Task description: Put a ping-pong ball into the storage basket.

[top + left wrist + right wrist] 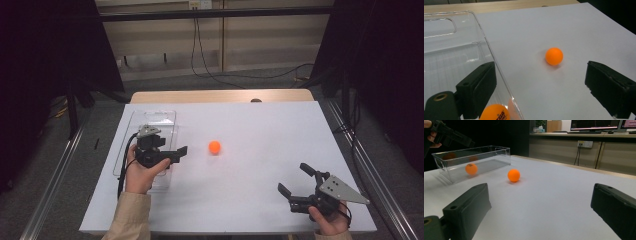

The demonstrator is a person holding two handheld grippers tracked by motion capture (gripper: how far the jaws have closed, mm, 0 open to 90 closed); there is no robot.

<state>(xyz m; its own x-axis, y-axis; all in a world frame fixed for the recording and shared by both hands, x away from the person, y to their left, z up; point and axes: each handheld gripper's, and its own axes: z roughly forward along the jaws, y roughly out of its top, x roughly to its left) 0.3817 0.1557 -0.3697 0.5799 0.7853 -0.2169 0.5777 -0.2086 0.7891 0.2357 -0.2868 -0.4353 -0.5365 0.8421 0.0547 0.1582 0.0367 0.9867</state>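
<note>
Orange ball [214, 146] sits alone on the white table [260, 165], just right of the clear box [165, 116], where another ball [471, 168] already lies. Left gripper [181, 150] hangs over the box edge, jaws wide and empty; right gripper [297, 178] low, also wide. Probably light, hard, slick and prone to roll: pinch across its middle.
</note>
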